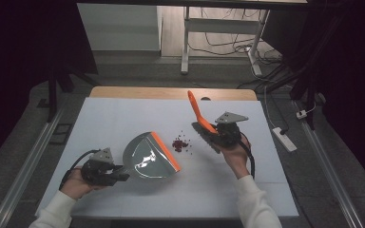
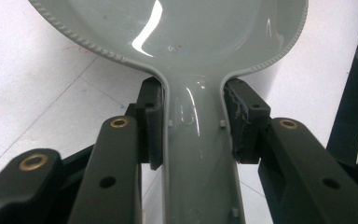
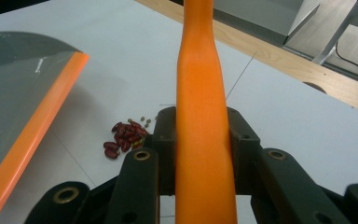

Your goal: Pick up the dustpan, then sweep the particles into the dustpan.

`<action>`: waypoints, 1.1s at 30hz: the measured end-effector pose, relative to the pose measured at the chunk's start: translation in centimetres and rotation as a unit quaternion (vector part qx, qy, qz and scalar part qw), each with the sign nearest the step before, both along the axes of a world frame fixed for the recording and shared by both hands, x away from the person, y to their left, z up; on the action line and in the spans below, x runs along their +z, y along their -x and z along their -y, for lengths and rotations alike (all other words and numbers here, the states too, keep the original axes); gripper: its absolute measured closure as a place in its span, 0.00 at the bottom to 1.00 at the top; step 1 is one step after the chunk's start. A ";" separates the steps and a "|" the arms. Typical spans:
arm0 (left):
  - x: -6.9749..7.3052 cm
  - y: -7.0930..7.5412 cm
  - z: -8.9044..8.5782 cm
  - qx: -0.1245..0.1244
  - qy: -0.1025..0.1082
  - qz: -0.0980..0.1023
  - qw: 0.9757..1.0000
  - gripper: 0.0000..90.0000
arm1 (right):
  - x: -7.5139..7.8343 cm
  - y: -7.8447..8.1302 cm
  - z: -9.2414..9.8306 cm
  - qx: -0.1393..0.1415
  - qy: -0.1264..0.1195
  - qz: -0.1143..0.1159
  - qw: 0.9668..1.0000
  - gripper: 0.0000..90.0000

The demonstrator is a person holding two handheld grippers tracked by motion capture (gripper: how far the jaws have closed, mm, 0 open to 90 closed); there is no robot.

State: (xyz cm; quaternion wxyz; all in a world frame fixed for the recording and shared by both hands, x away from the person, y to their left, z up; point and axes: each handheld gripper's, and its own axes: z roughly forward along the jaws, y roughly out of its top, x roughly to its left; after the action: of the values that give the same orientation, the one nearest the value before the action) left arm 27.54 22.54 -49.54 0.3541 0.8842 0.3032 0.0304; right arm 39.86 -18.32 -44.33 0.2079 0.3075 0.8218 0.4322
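Observation:
A grey dustpan [image 1: 148, 156] with an orange lip [image 1: 165, 151] lies on the white table; my left gripper [image 1: 123, 173] is shut on its grey handle [image 2: 198, 154], pads pressing both sides. A small heap of dark red beans [image 1: 180, 145] sits on the table just right of the lip, seen also beside the dustpan's orange edge [image 3: 32, 135] as beans [image 3: 123, 139]. My right gripper [image 1: 212, 133] is shut on the orange handle [image 3: 203, 140] of a hand brush [image 1: 204, 127], whose dark bristles [image 1: 208, 139] hang just right of the beans.
The white table [image 1: 123, 114] has a wooden strip [image 1: 171, 92] along its far edge. Beyond it stand a desk frame and floor cables [image 1: 228, 45]. A power strip [image 1: 283, 138] lies on the floor at the right. Metal rails run along both sides of the table.

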 end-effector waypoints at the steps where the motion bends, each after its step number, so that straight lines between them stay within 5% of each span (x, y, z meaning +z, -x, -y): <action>1: 0.0 0.0 0.0 0.002 0.000 -0.001 1.000 0.69 | 0.0 -0.2 -0.3 0.003 -0.001 0.000 1.000 0.78; 33: -1.1 -0.9 0.1 0.020 -0.020 -0.030 0.999 0.69 | -3.0 -2.5 -4.0 0.020 0.050 -0.017 0.998 0.78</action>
State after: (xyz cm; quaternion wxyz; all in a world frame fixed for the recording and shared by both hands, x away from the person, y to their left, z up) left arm 28.47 22.41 -50.61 0.3263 0.8855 0.3303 0.0172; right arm 42.41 -14.30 -47.34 0.2008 0.2873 0.8519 0.3891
